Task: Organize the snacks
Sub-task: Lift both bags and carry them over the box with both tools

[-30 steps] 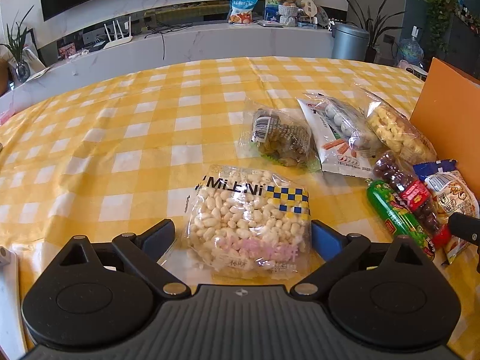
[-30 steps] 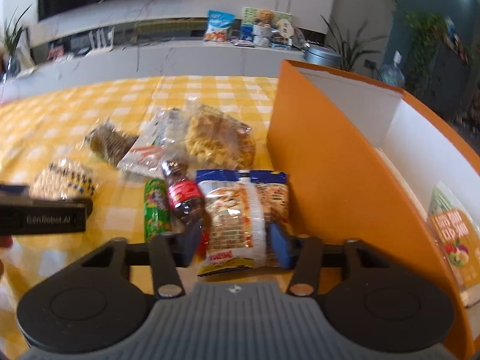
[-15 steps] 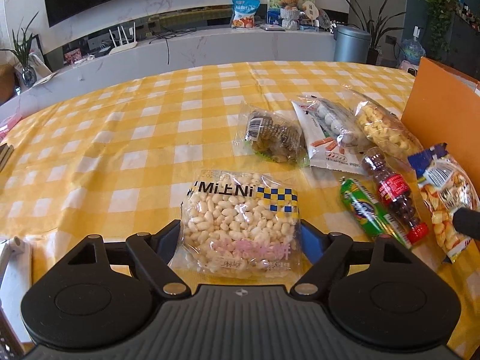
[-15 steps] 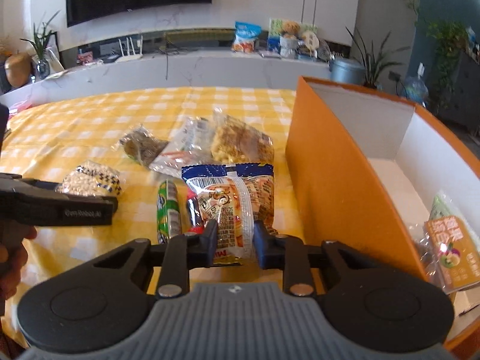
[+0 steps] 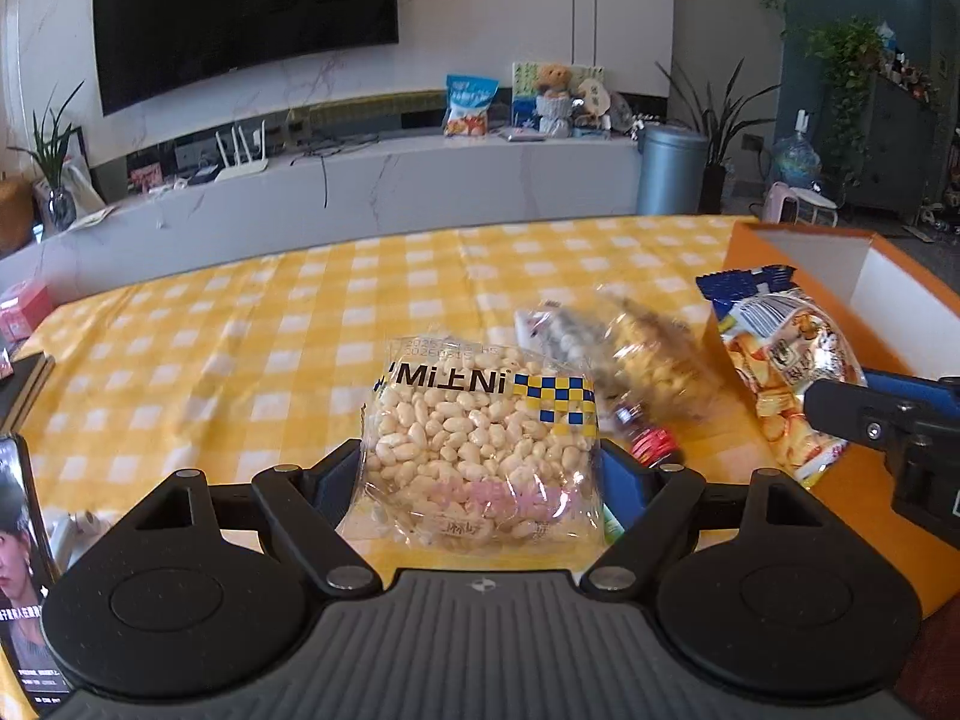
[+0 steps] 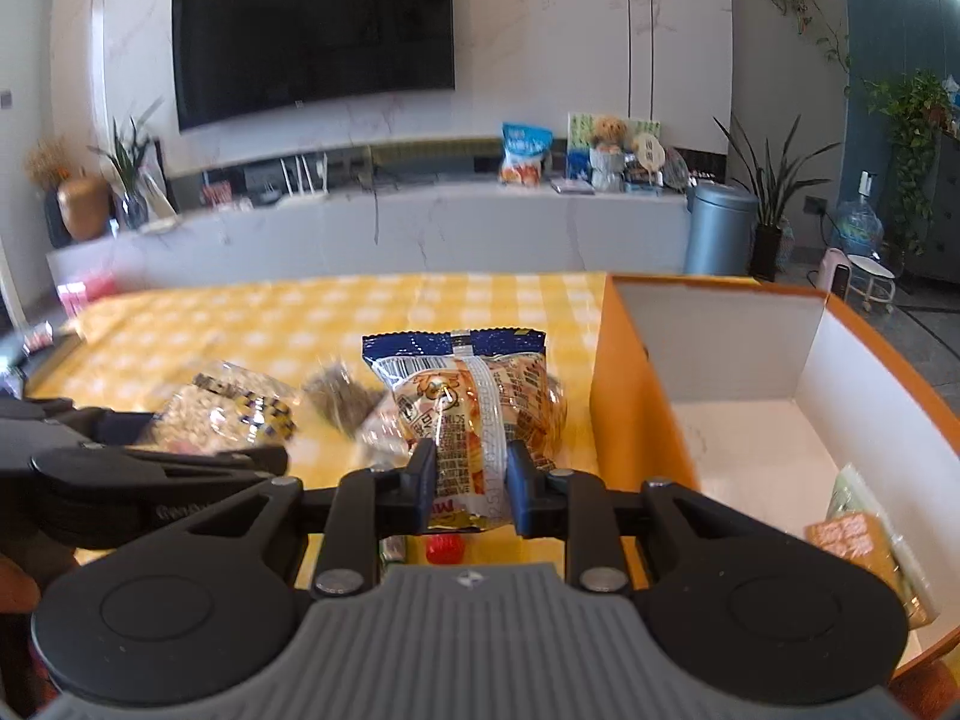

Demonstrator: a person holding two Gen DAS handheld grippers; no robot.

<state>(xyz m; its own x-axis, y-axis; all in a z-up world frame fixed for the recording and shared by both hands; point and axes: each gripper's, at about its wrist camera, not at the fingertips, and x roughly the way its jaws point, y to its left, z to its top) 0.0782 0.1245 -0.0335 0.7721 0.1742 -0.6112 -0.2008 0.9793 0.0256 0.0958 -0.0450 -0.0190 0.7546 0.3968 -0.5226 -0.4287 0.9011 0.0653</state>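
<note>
Above the yellow-checked table (image 5: 240,330), the left gripper (image 5: 480,474) pinches a clear bag of puffed rice (image 5: 480,438). The right gripper (image 6: 471,480) clamps a blue-topped snack packet (image 6: 474,402), raised just left of the orange box (image 6: 624,396).

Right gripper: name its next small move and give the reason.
Probably carry the blue-topped snack bag rightward over the orange box wall, then release. The right gripper is shut on the bag's lower end and holds it above the checked tablecloth. The box stands just to its right, its white floor mostly bare, with one packet in the near corner.
</note>
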